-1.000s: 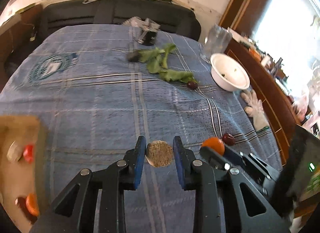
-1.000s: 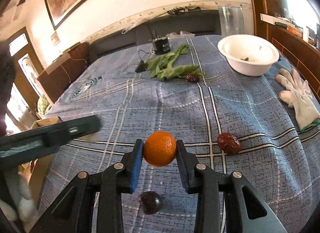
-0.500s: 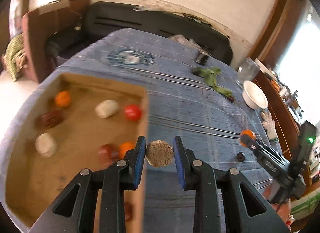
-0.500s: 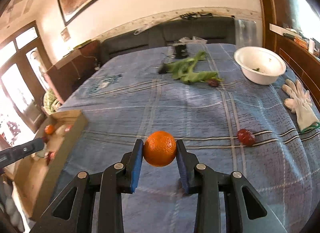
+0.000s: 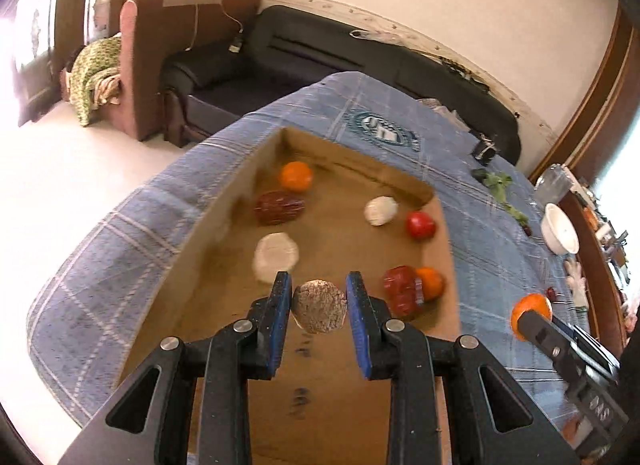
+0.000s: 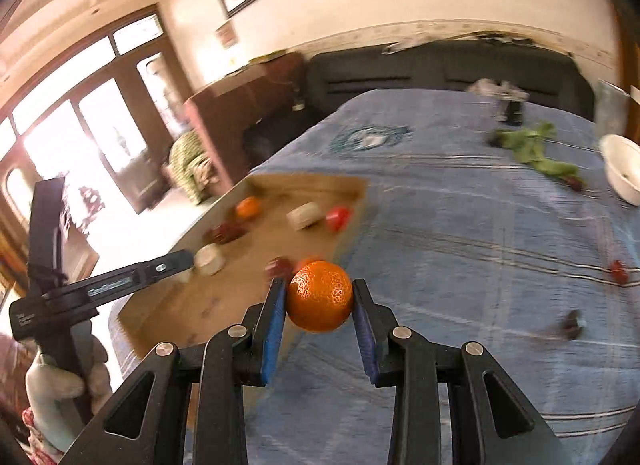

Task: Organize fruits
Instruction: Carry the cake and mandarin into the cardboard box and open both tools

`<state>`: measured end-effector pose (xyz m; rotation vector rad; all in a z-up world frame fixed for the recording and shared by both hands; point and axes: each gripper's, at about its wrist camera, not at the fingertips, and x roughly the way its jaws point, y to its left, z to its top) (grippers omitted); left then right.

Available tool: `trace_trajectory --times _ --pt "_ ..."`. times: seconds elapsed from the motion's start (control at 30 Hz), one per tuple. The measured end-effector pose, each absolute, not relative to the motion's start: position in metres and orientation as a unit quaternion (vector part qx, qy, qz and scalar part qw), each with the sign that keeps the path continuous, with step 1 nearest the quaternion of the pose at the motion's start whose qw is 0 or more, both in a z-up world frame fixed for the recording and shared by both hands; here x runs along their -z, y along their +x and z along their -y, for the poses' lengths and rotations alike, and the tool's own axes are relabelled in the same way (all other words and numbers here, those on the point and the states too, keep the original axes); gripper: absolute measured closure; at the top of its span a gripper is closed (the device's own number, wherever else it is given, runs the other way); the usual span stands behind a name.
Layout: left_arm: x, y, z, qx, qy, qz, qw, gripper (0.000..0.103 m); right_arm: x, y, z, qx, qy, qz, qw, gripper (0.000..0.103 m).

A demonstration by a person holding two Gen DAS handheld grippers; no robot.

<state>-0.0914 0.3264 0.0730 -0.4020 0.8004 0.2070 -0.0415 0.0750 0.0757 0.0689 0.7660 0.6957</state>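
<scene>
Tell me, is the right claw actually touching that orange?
Touching. The right wrist view shows the right gripper with both blue pads pressed against the orange, no gap either side.

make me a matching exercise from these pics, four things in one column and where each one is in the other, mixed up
Things
1. rough brown round fruit
2. glossy orange tangerine
3. white ceramic bowl
4. smooth red round fruit

Places
a. inside the brown cardboard box, near its right wall
b. between the left gripper fingers
c. on the blue plaid cloth, far right
d. between the right gripper fingers

Pairs: 1-b, 2-d, 3-c, 4-a
</scene>
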Motion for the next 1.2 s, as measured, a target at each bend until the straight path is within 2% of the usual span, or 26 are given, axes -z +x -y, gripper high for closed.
trace_trajectory --times 0.33,0.77,0.87,0.93,1.2 --pt "-0.050 -0.096 -0.343 -0.115 -0.183 -0.403 0.889 0.076 -0.049 -0.062 -0.152 -0.377 -0.033 -0.394 0.837 0.067" --pt "-0.042 -0.097 -0.355 -0.115 -0.213 -0.403 0.883 0.075 -0.022 -0.057 -0.191 -0.370 -0.084 -0.421 0.824 0.066" --pt "-0.048 -0.102 -0.359 -0.107 -0.230 -0.393 0.884 0.068 -0.022 -0.057 -0.194 -0.368 -0.084 -0.417 0.827 0.066" --pt "-0.052 -0.105 -0.363 -0.099 -0.242 -0.387 0.884 0.059 -0.023 -0.056 -0.193 -0.369 -0.082 -0.417 0.827 0.066" --pt "-0.066 -0.114 -0.374 -0.090 -0.274 -0.371 0.883 0.046 -0.037 -0.056 -0.177 -0.369 -0.053 -0.405 0.835 0.055"
